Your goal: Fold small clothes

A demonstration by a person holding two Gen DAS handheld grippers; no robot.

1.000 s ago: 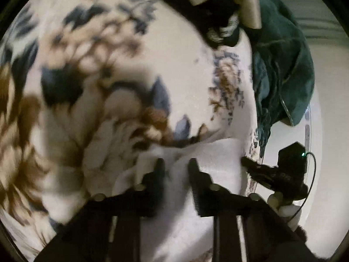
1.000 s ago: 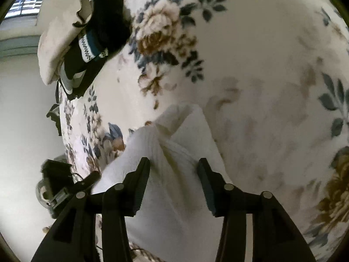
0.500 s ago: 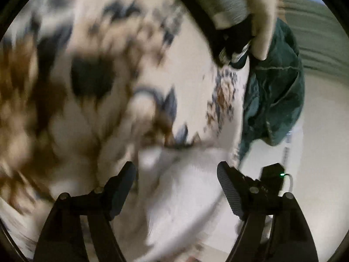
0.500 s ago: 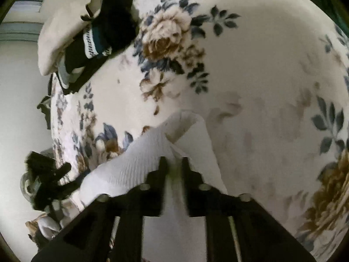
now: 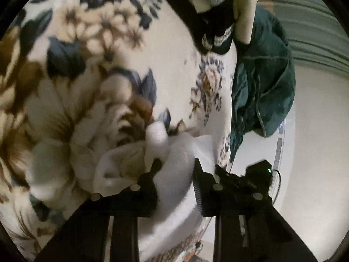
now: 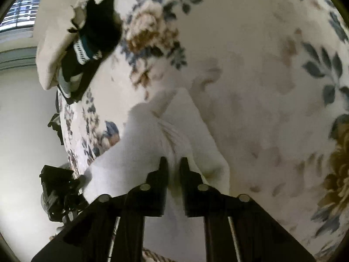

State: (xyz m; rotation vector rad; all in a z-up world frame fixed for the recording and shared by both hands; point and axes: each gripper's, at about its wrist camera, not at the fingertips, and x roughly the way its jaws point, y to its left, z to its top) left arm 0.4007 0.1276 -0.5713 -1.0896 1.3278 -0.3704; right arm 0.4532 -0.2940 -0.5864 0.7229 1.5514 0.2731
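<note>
Floral cream bedspread [image 6: 250, 43] fills both views. At lower centre we see a small white knitted garment [image 6: 141, 144] lying bunched on it. Our left gripper [image 5: 174, 166] and right gripper [image 6: 173, 163] are both closing their fingers on its folds.

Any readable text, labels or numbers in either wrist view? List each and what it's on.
None readable.
Dark garment: white woven band pattern, too blurred to tell if it is lettering.
White garment, floral bedspread, green cloth: no print visible.
</note>
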